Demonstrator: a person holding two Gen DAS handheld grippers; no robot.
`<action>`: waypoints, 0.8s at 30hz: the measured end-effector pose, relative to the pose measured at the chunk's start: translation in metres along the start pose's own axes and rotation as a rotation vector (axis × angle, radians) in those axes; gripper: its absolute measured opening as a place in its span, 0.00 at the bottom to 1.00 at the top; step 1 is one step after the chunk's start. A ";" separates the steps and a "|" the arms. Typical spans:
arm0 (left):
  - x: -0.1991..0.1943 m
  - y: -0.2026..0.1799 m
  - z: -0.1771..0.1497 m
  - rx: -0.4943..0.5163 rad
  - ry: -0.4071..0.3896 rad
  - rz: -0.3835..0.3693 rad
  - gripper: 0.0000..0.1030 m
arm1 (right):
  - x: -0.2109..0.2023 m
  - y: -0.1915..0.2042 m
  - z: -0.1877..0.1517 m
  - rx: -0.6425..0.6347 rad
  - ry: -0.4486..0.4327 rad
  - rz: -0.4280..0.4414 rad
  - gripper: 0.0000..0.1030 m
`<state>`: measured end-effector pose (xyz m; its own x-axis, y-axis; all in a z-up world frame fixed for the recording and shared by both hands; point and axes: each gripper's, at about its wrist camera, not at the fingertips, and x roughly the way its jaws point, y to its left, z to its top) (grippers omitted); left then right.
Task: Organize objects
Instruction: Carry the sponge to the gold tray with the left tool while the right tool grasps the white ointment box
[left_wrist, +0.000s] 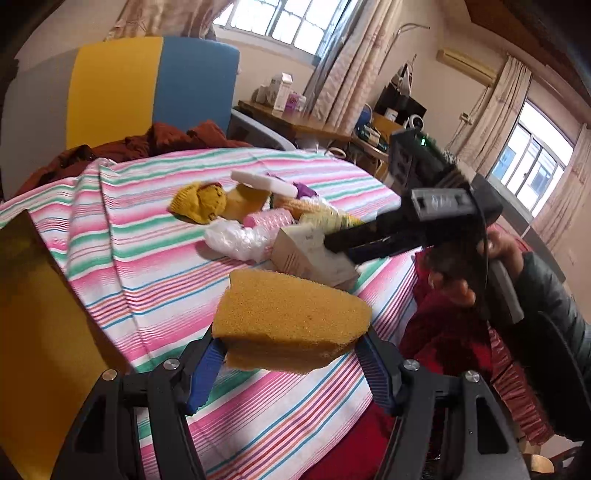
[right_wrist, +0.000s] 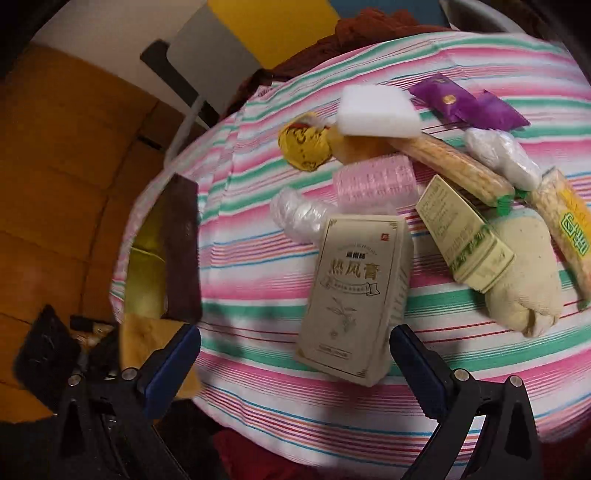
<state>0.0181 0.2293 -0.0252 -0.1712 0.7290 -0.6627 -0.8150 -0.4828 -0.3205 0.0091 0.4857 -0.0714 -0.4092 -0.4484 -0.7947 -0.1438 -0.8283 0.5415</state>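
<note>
My left gripper (left_wrist: 291, 347) is shut on a yellow sponge (left_wrist: 291, 314), held above the striped cloth (left_wrist: 147, 258). My right gripper (right_wrist: 295, 339) is open, its blue pads (right_wrist: 177, 362) wide apart on either side of the near end of a beige printed box (right_wrist: 354, 295) lying on the cloth. In the left wrist view the right gripper (left_wrist: 340, 245) hovers at that box (left_wrist: 310, 258), with a hand (left_wrist: 461, 284) on its handle. The sponge (right_wrist: 147, 339) shows at the lower left of the right wrist view.
Beyond the box lie a pink roller (right_wrist: 375, 181), white foam block (right_wrist: 376, 107), yellow knitted item (right_wrist: 304, 146), purple packets (right_wrist: 465, 105), wrapped corn (right_wrist: 454, 166), a second box (right_wrist: 461, 232), a beige cloth roll (right_wrist: 524, 273) and crumpled plastic (right_wrist: 299, 214). A yellow bin (right_wrist: 147, 251) stands at the cloth's left edge.
</note>
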 end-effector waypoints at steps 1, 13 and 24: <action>-0.005 0.002 -0.001 -0.008 -0.011 0.004 0.67 | 0.003 0.003 0.000 0.000 -0.008 -0.051 1.00; -0.039 0.025 -0.006 -0.086 -0.084 0.044 0.67 | 0.029 0.016 0.001 -0.022 -0.018 -0.415 0.52; -0.081 0.055 -0.016 -0.158 -0.162 0.137 0.67 | -0.015 0.073 -0.027 -0.087 -0.175 -0.308 0.50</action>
<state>-0.0045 0.1358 0.0004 -0.3707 0.7133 -0.5947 -0.6836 -0.6431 -0.3451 0.0287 0.4229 -0.0269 -0.5079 -0.1153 -0.8536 -0.2105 -0.9444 0.2528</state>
